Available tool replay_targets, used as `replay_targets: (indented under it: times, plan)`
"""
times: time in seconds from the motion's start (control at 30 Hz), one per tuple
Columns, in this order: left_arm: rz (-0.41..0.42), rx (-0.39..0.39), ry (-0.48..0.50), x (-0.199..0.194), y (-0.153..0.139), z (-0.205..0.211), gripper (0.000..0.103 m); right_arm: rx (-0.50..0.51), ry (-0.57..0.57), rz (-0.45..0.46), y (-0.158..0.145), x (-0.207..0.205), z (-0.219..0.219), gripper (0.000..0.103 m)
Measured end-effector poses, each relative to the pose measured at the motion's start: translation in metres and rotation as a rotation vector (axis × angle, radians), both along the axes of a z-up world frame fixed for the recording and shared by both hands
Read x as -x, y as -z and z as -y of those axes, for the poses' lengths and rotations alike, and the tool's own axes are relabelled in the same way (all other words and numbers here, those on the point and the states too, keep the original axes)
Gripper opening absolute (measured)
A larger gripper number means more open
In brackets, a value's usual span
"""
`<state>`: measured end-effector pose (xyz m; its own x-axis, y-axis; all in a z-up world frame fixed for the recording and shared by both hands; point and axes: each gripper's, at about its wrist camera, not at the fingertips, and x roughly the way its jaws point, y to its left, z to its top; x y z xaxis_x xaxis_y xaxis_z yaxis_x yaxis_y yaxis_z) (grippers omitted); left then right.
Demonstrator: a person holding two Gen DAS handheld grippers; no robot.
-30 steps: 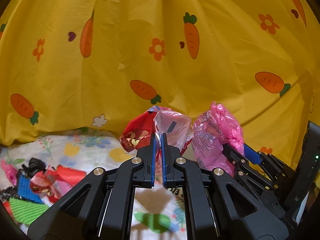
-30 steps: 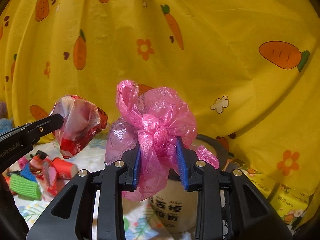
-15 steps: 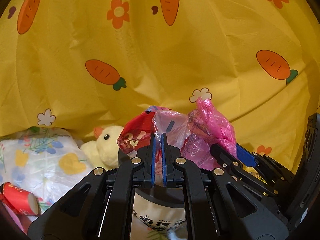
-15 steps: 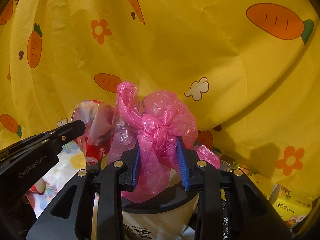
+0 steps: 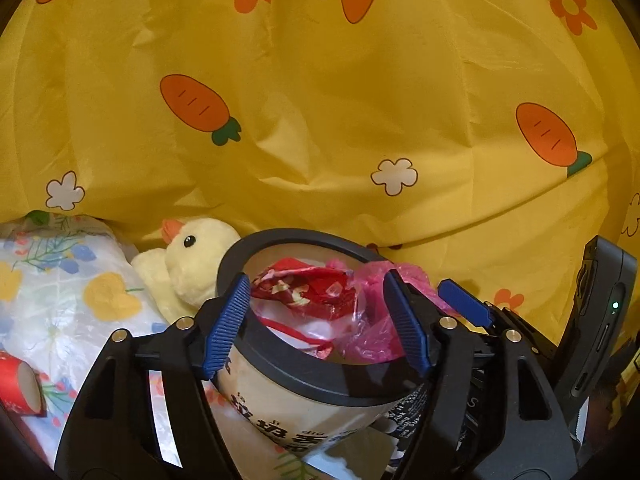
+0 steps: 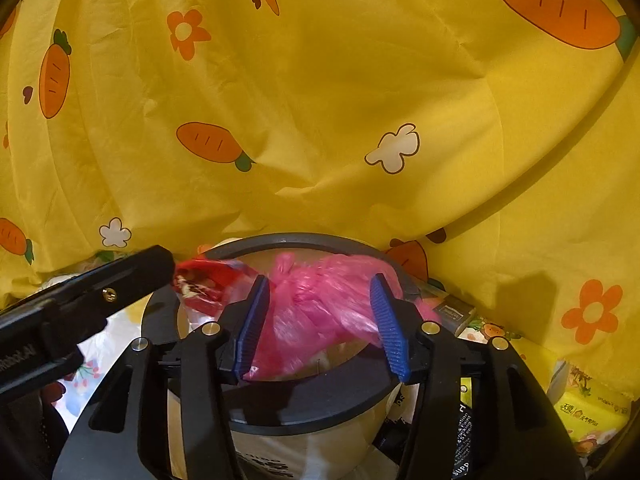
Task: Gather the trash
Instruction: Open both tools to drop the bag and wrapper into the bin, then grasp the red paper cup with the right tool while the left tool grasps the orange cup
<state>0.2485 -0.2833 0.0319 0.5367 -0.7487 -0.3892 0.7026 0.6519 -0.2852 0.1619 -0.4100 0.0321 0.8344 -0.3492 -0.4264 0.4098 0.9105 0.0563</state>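
Both the left gripper [image 5: 320,322] and right gripper [image 6: 322,324] had just been opening, fingers apart, the red wrapper [image 5: 304,290] and pink bag [image 6: 320,300] dropped between them into the bin [image 6: 304,404], while a red tube [image 5: 18,388] remained uncollected.

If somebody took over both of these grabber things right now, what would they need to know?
Left tool: open, jaws just spread, holding nothing; the red wrapper lies in the bin.
Right tool: open, jaws just widened; the pink bag sits between its pads, sinking into the bin, and no longer looks pinched.
Done: both pieces delivered to the bin.
Left: draw both tools back, then fetch more trash, such as the red paper roll on the floral cloth. The plush duck beside the bin is probably not trash.
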Motion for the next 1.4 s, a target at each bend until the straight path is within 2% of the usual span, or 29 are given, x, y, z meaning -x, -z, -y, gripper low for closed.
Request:
replay_targets:
  times: [0.07,0.23,0.37,0.43,0.5,0.67,0.73,0.9,1.03,1.27,1.4]
  plan:
    - [0.019,-0.012,-0.043,0.002,-0.001,-0.008,0.081,-0.001,0.005,0.003,0.000,0.002,0.000,0.056]
    - [0.055,-0.026,-0.169,0.010,-0.006,-0.038,0.094,0.001,0.013,0.031,-0.005,0.005,-0.002,0.067]
    - [0.096,-0.030,-0.271,0.025,-0.011,-0.068,0.097,0.009,0.009,0.045,-0.008,0.013,-0.010,0.074]
    - [0.120,-0.058,-0.327,0.035,-0.014,-0.081,0.097,0.018,-0.005,0.058,-0.010,0.021,-0.018,0.077]
    - [0.141,-0.087,-0.381,0.048,-0.015,-0.094,0.097,0.032,-0.011,0.079,-0.012,0.031,-0.028,0.085]
    - [0.163,-0.097,-0.458,0.082,-0.013,-0.129,0.097,0.031,-0.038,0.131,-0.014,0.060,-0.053,0.091]
    - [0.169,-0.116,-0.497,0.092,-0.010,-0.140,0.097,0.020,-0.055,0.141,-0.014,0.070,-0.063,0.098]
    - [0.156,-0.137,-0.586,0.114,-0.002,-0.177,0.097,0.015,-0.126,0.159,-0.013,0.089,-0.092,0.098]
    - [0.145,-0.158,-0.699,0.131,0.005,-0.214,0.097,-0.018,-0.203,0.158,-0.010,0.098,-0.117,0.098]
    - [0.123,-0.245,-0.921,0.162,0.025,-0.293,0.097,-0.021,-0.359,0.110,0.007,0.101,-0.179,0.098]
    - [0.103,-0.252,-1.044,0.183,0.032,-0.342,0.097,-0.044,-0.435,0.065,0.019,0.099,-0.214,0.098]
